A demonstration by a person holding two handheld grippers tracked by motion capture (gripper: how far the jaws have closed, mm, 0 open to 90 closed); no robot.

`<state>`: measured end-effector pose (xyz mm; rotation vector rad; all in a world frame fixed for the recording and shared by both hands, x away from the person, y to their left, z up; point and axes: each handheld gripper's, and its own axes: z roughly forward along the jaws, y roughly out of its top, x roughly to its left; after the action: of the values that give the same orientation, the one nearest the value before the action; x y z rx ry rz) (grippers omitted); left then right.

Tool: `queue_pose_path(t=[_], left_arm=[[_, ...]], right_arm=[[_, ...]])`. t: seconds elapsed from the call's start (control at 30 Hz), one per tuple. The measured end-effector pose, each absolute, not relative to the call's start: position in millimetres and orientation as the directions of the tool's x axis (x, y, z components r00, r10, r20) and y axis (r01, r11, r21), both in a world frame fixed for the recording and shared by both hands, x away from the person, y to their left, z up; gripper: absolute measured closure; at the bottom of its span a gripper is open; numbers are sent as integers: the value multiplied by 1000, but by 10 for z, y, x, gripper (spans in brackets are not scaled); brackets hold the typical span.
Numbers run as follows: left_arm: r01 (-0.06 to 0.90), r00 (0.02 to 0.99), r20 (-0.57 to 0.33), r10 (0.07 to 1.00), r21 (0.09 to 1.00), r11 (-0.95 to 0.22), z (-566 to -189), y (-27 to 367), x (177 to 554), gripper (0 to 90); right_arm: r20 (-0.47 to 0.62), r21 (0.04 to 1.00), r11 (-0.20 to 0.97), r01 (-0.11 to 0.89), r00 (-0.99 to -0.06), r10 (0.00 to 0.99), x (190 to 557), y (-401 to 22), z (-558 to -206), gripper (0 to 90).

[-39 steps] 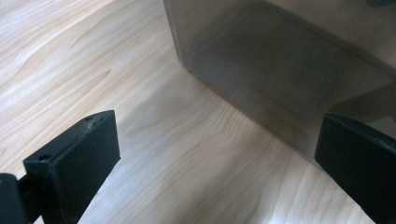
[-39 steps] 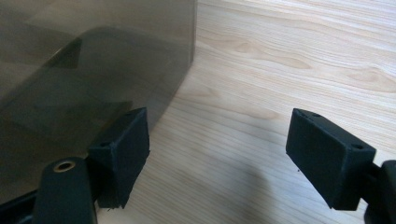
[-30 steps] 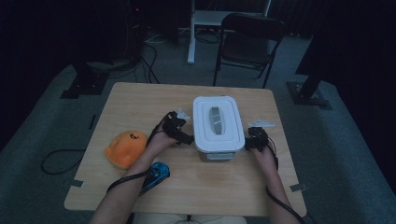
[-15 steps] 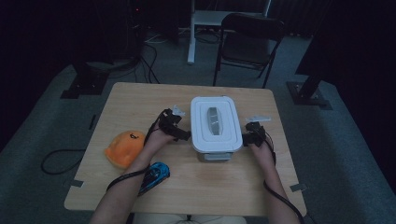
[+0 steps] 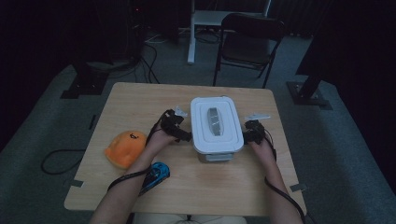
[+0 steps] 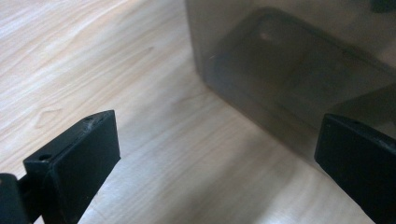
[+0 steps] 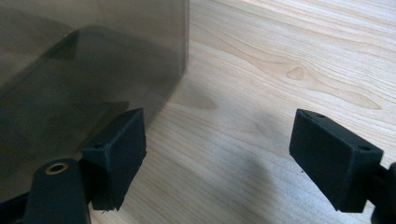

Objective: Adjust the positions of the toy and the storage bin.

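Note:
A translucent box with a white lid [image 5: 217, 123] stands on the wooden table [image 5: 140, 102]. My left gripper [image 5: 181, 130] sits at the box's left wall. In the left gripper view it [image 6: 215, 154] is open, with the smoky box wall [image 6: 289, 70] just ahead and reaching its right jaw. My right gripper [image 5: 252, 133] sits at the box's right wall. In the right gripper view it [image 7: 217, 154] is open; its jaws have just been closing a little, with bare tabletop between them and the box wall [image 7: 84, 60] beside the left jaw.
An orange plush toy [image 5: 125, 147] lies at the table's left. A blue object [image 5: 156, 173] rests near the front edge under the left forearm. A black folding chair [image 5: 250, 37] stands beyond the far edge.
The right hand has edged slightly up along the box's right side. The left hand and the box stay where they were.

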<state>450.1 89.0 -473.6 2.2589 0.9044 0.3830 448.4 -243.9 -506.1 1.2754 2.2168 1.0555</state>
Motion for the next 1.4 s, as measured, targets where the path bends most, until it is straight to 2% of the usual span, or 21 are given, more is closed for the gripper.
queue_pose_path(t=[0.4,0.87,1.4], left_arm=[[469,739,65,671,666,-581,-4697,823,4202,6],[432,776,59,628,675,-597,-4674,737,3736,6],[397,807,55,589,688,-608,-4733,565,3294,5]], right_arm=[[29,769,345,538,-568,822,4260,-2479,-5032,214],[50,786,373,493,-652,756,3960,-2607,-5066,235],[-29,777,485,402,-746,665,3741,-2770,-5002,242]])
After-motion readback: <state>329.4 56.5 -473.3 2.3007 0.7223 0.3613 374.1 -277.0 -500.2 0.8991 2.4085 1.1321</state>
